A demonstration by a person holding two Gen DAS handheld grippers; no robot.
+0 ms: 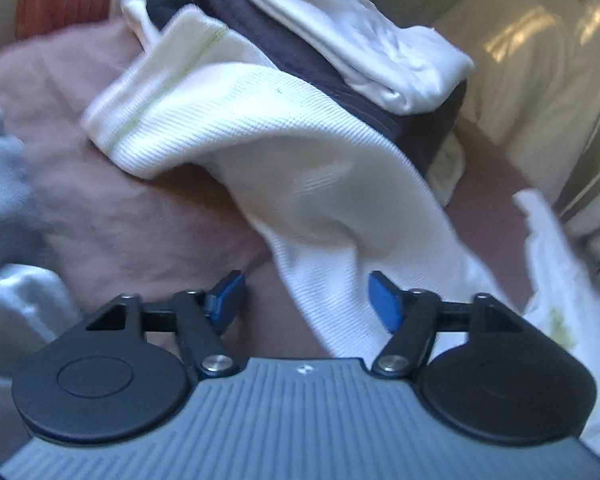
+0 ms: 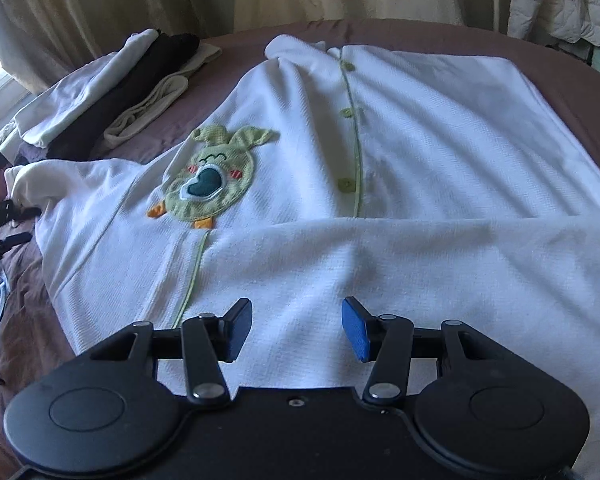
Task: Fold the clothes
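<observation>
We see the white shirt (image 2: 400, 140) spread flat on the bed (image 2: 520, 60), front up, with green buttons and a green cartoon patch (image 2: 208, 176) on the chest; its lower part is folded up across the body. Right gripper (image 2: 298, 330) hovers just over that folded part, fingers (image 2: 356, 330) wide apart, holding nothing. Left gripper (image 1: 306, 300) is also spread wide with nothing held, low over the shirt's sleeve (image 1: 320, 184), which runs from between the fingers up to a green-striped cuff lying by a stack of folded clothes (image 1: 340, 52), white on dark. The left wrist view is blurred. A second folded pile (image 2: 112, 88) sits at the shirt's left on the bed.
</observation>
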